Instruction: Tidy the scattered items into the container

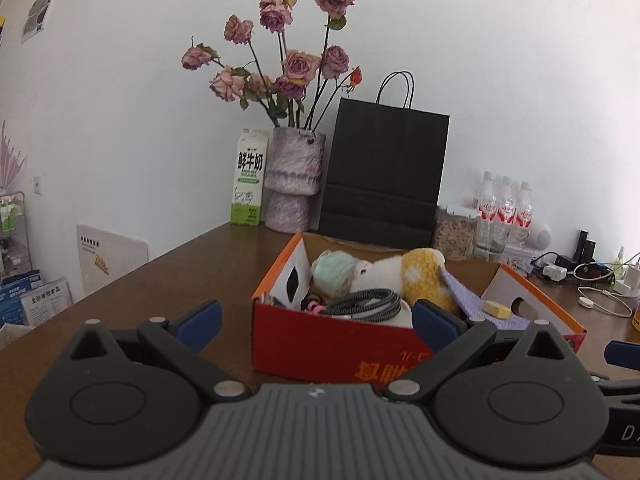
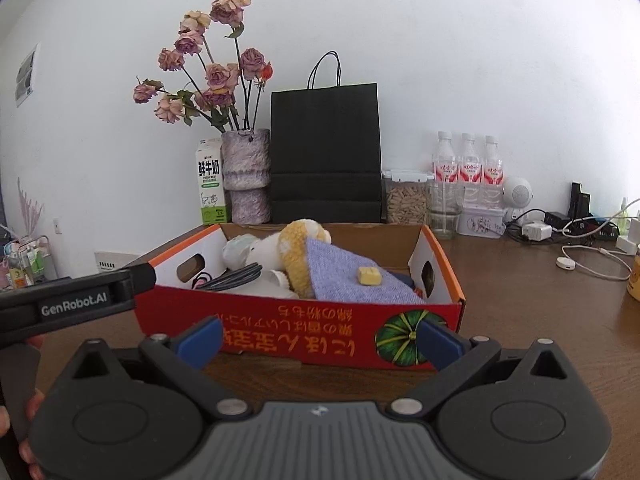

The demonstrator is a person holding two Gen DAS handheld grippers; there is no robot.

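We seem to be in a lived-in home or small office room. A brown wooden surface [image 2: 520, 300] stands against a plain white wall, carrying a vase of dried roses [image 2: 245, 176], a milk carton [image 2: 209, 184], a black paper bag [image 2: 326, 152], water bottles [image 2: 468, 164] and a tangle of chargers and cables [image 2: 560, 228]. At the left edge we see a small wire rack [image 1: 14, 224] of household bits.
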